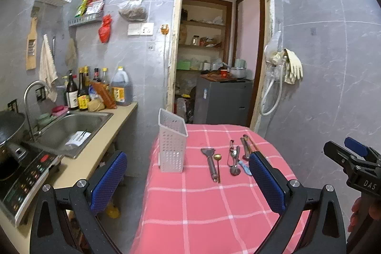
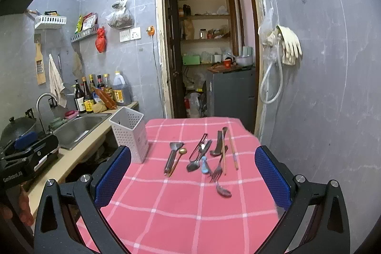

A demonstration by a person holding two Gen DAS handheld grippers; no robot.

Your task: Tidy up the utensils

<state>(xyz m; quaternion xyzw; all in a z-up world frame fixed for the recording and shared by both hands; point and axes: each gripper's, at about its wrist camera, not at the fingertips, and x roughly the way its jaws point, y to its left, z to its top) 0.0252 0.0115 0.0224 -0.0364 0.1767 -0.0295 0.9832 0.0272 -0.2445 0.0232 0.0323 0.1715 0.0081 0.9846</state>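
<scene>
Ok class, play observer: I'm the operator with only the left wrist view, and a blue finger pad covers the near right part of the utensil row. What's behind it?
Observer: A fork lies there, tines pointing toward the near edge.
Operator: Anything closer than that?
Observer: A spoon, its bowl nearest us, closest of all the utensils.
Operator: And the row's right end?
Observer: Two chopsticks lying flat on the pink cloth.
</scene>
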